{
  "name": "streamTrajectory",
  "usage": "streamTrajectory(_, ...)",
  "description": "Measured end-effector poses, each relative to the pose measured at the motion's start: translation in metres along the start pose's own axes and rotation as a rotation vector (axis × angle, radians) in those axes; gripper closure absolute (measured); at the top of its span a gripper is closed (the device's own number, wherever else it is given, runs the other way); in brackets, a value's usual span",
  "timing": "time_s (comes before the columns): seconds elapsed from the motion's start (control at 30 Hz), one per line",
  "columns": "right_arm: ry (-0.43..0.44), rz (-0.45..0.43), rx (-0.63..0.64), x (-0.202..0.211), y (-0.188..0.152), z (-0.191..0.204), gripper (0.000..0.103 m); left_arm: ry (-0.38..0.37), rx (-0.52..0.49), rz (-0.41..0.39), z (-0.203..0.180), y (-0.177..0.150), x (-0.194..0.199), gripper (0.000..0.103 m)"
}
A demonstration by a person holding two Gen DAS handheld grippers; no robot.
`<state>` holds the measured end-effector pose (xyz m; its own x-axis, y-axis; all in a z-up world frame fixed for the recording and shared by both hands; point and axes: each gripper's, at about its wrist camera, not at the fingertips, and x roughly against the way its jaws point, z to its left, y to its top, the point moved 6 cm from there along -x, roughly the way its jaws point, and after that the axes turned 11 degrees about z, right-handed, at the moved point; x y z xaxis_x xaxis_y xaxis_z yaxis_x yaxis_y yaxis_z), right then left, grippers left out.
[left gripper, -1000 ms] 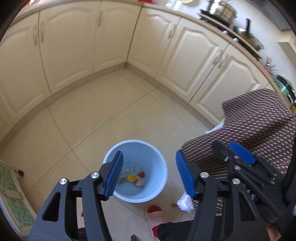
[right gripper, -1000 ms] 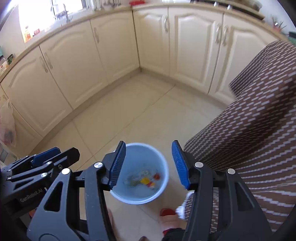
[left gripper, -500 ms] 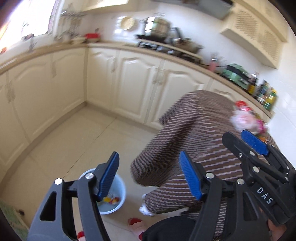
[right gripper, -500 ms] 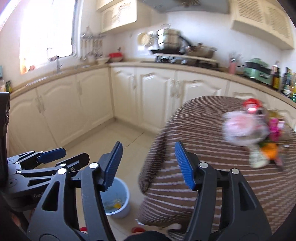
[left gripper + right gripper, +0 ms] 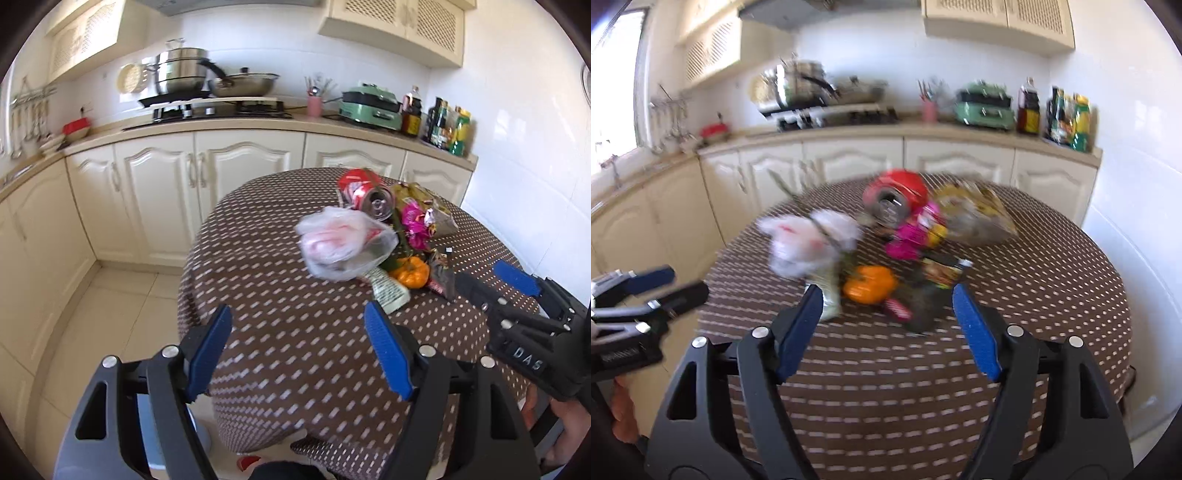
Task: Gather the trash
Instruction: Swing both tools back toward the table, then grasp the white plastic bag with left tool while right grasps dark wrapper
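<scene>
Because the crumpled plastic bag lies nearest you at the front of the trash heap, you would likely take it first: it looks feather-light, soft and slippery, so pinch a bunched fold near its middle, not a loose edge that could slide out. Behind it the red drinks can lies on its side, its top end toward you; it should be light and thin-walled, best gripped across the body, gently, or it may dent and roll. Beside these sit a pink wrapper, a crinkled foil packet, a small orange fruit or peel and a printed paper piece, all light, all touching in one cluster. Everything rests on the brown dotted surface. Your left tongs are spread wide and hold nothing; your right tongs likewise gape, framing the orange piece.
</scene>
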<state>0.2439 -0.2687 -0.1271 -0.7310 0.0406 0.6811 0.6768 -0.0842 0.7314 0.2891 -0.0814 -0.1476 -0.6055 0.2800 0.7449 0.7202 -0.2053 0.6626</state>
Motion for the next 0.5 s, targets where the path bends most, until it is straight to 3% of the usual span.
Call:
streamTrajectory(0.1, -0.024, 0.063, 0.021, -0.017, 0.002, -0.011, 0.031, 0.010, -0.026, 0.018, -0.011, 0.006, -0.013, 0.030)
streamTrajectory(0.3, 0.012, 0.198, 0.096, -0.055, 0.006, -0.011, 0.031, 0.015, -0.024, 0.040, -0.013, 0.011, -0.027, 0.030)
streamTrajectory(0.5, 0.049, 0.274, 0.062, -0.073, 0.012, -0.020, 0.031, -0.004, -0.009, 0.037, -0.012, 0.015, -0.031, 0.030)
